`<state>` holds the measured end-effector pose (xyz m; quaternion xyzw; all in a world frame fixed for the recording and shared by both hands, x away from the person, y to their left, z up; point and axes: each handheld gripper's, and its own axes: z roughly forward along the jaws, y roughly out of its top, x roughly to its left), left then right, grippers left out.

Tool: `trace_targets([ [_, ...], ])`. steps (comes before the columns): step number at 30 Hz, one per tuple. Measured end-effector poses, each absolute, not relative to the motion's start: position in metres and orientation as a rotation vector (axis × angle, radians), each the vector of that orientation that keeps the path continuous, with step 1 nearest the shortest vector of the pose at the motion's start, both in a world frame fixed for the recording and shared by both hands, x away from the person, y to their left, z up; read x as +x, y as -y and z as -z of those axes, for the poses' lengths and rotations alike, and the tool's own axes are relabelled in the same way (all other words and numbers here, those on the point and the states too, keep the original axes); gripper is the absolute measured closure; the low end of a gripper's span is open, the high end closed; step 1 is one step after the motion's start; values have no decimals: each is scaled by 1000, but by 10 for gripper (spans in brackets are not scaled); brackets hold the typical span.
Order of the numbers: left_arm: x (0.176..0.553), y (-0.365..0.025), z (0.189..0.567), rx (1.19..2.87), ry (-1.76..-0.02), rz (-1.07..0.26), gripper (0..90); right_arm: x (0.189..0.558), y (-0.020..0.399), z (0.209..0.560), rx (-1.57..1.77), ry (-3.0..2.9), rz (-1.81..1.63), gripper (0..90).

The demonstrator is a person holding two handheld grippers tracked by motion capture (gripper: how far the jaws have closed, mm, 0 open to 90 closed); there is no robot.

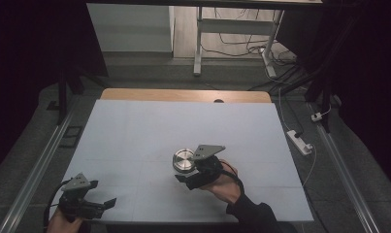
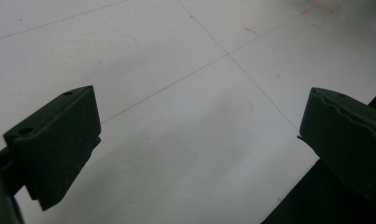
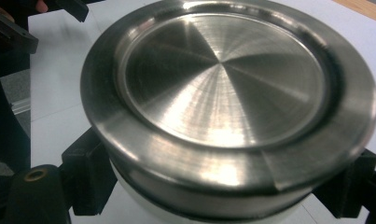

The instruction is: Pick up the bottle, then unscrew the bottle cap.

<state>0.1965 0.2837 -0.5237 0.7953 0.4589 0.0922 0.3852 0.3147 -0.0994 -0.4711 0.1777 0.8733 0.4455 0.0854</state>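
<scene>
A round steel tin (image 1: 183,159) with a brushed, recessed lid sits near the middle of the white table sheet (image 1: 183,121). My right gripper (image 1: 185,171) comes at it from the near right. In the right gripper view the tin (image 3: 223,84) looms large, and my right gripper (image 3: 218,189) has a black jaw pressed against each side of the tin below the rim. My left gripper (image 1: 102,196) rests at the near left corner of the sheet. In its own view, my left gripper (image 2: 199,144) has its jaws wide apart over bare sheet, with nothing between them.
A wooden table edge (image 1: 183,94) shows beyond the sheet's far side. A white power strip (image 1: 300,142) and cables lie on the floor to the right. Metal desk legs (image 1: 199,43) stand at the back. The sheet's near edge drops off beside the left gripper.
</scene>
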Motion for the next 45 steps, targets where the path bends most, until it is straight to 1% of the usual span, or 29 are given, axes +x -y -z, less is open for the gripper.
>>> trace_targets([
  [9,197,-284,522,2003,-1152,-218,0,315,99,471,516,-2606,-1324,150],
  [19,202,-271,508,2023,-1021,-234,0,313,97,470,502,-2604,-1327,150],
  [28,217,-255,499,1996,-875,-172,0,313,97,468,503,-2603,-1344,150],
  [34,230,-239,491,1988,-811,-174,0,312,97,468,501,-2604,-1347,150],
  [38,239,-228,484,2036,-786,-206,0,313,98,468,493,-2602,-1344,150],
  [45,250,-216,473,2076,-740,-208,0,313,99,467,485,-2601,-1348,151],
])
